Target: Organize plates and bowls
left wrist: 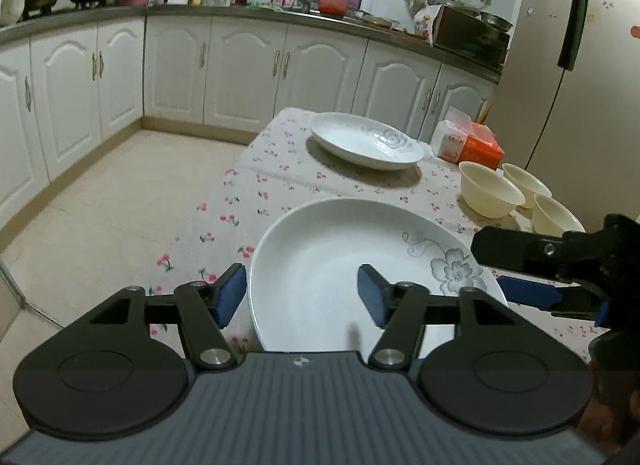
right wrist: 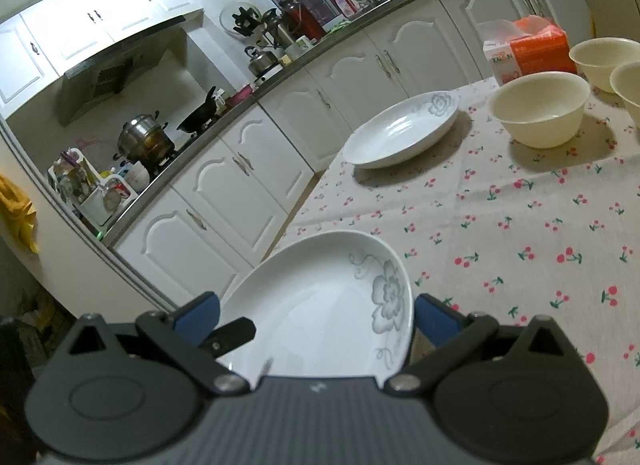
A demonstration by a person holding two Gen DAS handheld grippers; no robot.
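Observation:
A white deep plate (left wrist: pixel 320 257) (right wrist: pixel 312 293) with a grey flower print lies close in front of both cameras, near the table's left edge. My left gripper (left wrist: pixel 301 295) is open. Its left pad stands just outside the plate's rim and its right pad over the bowl of the plate, neither pressing. One of its fingers (right wrist: pixel 236 333) shows in the right wrist view. My right gripper (right wrist: pixel 318 319) (left wrist: pixel 490 269) is rolled and wide open astride the opposite rim. A second flowered plate (left wrist: pixel 360 141) (right wrist: pixel 400 133) sits farther back. Three cream bowls (left wrist: pixel 490 189) (right wrist: pixel 540 109) stand to the right.
The table (left wrist: pixel 280 185) (right wrist: pixel 520 225) wears a cherry-print cloth that hangs over its left edge. An orange and white tissue box (left wrist: pixel 472 145) (right wrist: pixel 528 53) sits behind the bowls. A fridge (left wrist: pixel 580 85) stands at the right, and white cabinets (left wrist: pixel 240 65) line the far wall.

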